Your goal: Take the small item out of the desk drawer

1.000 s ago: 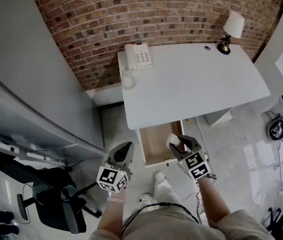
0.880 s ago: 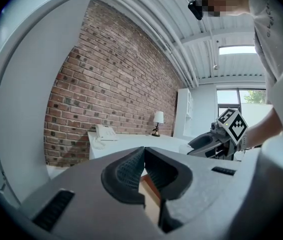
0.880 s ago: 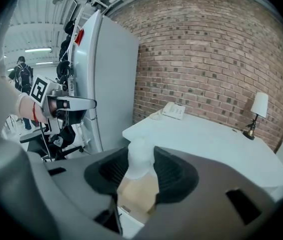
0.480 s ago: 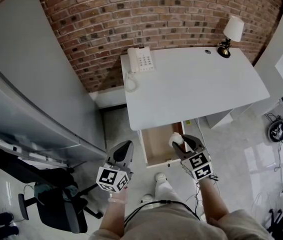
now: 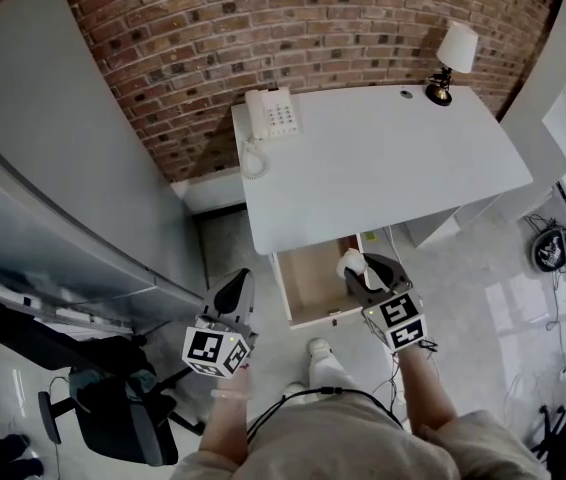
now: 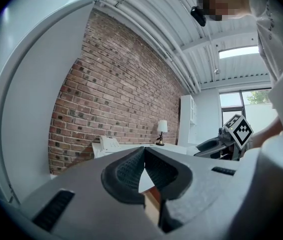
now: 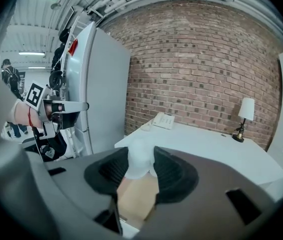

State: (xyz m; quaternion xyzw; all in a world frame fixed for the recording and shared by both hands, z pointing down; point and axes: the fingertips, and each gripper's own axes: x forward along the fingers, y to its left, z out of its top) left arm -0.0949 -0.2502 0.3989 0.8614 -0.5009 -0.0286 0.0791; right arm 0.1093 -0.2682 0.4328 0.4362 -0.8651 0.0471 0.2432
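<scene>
A small white item (image 5: 350,263) (image 7: 139,159) sits clamped between the pads of my right gripper (image 5: 361,271) (image 7: 140,168), held above the open drawer (image 5: 312,284) at its right side. The drawer has a pale wood inside and hangs out from under the white desk (image 5: 378,158). My left gripper (image 5: 233,295) (image 6: 144,168) hangs to the left of the drawer over the floor, its jaws shut with nothing between them.
On the desk stand a white telephone (image 5: 271,115) at the back left and a small lamp (image 5: 451,54) at the back right. A brick wall runs behind. A grey cabinet (image 5: 53,148) stands at the left, an office chair (image 5: 113,408) lower left.
My right gripper has lifted the white item a little higher and toward the desk edge. The left gripper has drifted slightly left and down.
</scene>
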